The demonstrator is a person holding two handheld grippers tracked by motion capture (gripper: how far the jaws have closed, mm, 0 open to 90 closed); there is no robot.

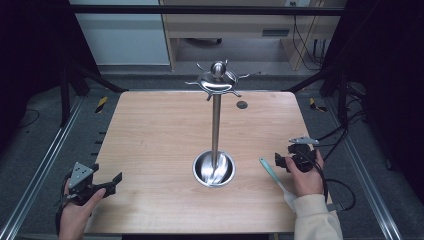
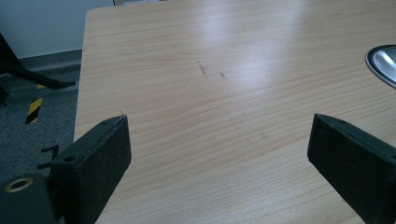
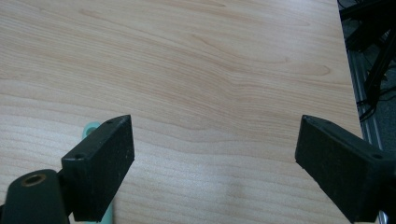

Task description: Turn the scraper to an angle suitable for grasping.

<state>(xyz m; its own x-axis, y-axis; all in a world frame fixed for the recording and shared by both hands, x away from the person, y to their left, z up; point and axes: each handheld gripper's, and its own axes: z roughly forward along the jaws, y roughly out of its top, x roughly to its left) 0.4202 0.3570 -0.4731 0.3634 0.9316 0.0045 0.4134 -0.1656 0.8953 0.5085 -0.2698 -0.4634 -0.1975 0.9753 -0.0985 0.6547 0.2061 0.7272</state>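
My wooden table [image 1: 150,140] sits in a dark metal frame [image 1: 45,165] on grey carpet [image 1: 30,125]. Beyond it: pale wall panel [image 1: 120,35], light wooden desk [image 1: 225,25], hanging cables [image 1: 305,45]. Yellow-black tape [image 1: 101,104] marks the floor.

It looked like a lab test rig; a wooden table [image 1: 150,130] stood on metal rails [image 1: 42,170], with cables [image 1: 345,130] and hazard-striped tape [image 1: 101,104] on grey floor.

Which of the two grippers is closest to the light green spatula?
The right gripper. The light green spatula lies on the table right beside it, while the left gripper sits far across, past the metal stand.
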